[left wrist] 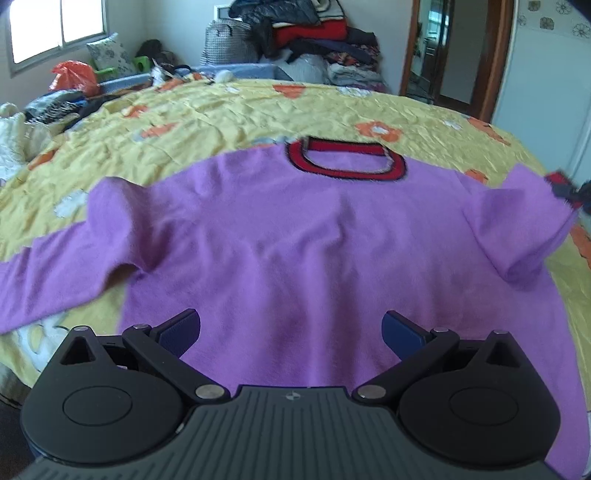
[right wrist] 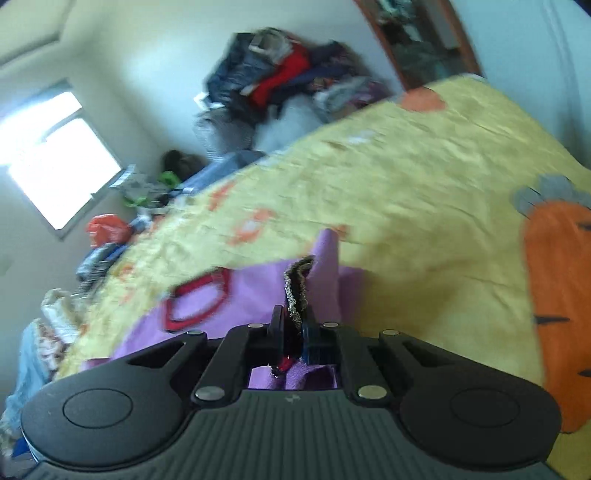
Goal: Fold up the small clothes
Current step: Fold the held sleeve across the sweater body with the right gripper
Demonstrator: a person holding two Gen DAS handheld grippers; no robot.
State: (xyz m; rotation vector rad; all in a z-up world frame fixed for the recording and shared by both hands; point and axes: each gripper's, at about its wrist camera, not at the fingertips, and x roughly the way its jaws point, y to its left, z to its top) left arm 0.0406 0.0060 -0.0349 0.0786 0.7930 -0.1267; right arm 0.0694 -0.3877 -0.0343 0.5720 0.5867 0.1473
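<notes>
Nearest in the left wrist view, the left gripper (left wrist: 291,332) hangs over the lower body of the sweater (left wrist: 314,240), its jaws spread wide and nothing between them; its blue pads (left wrist: 400,334) sit above the cloth without pinching it. In the right wrist view the right gripper (right wrist: 295,332) is clenched on the cuff (right wrist: 297,291) of one sleeve, the dark, glittery ribbed band squeezed flat between the two fingers and standing up at twelve o'clock from them.

The fold looks barely begun. The sweater lies face up and spread out on the bedspread (left wrist: 258,110), its body flat and unfolded. The sleeve (left wrist: 517,221) at three o'clock is lifted and bunched, its cuff raised off the bed by the right gripper; I judge this to be the first fold, bringing that sleeve across the chest. The other sleeve (left wrist: 55,273), at nine o'clock, lies stretched outward and untouched. Both sleeves and the body fold remain to be done.

The sweater is a soft, fuzzy purple knit that drapes in loose rolls, so it should crease easily but may sag when carried by one point. Its collar (left wrist: 347,158) at twelve o'clock is a flattened loop of red ribbing edged in black. The bedspread beneath is thin, crinkled yellow cotton printed with orange flowers. Farthest off, a jumbled heap of clothes (left wrist: 306,33) rises against the wall.
</notes>
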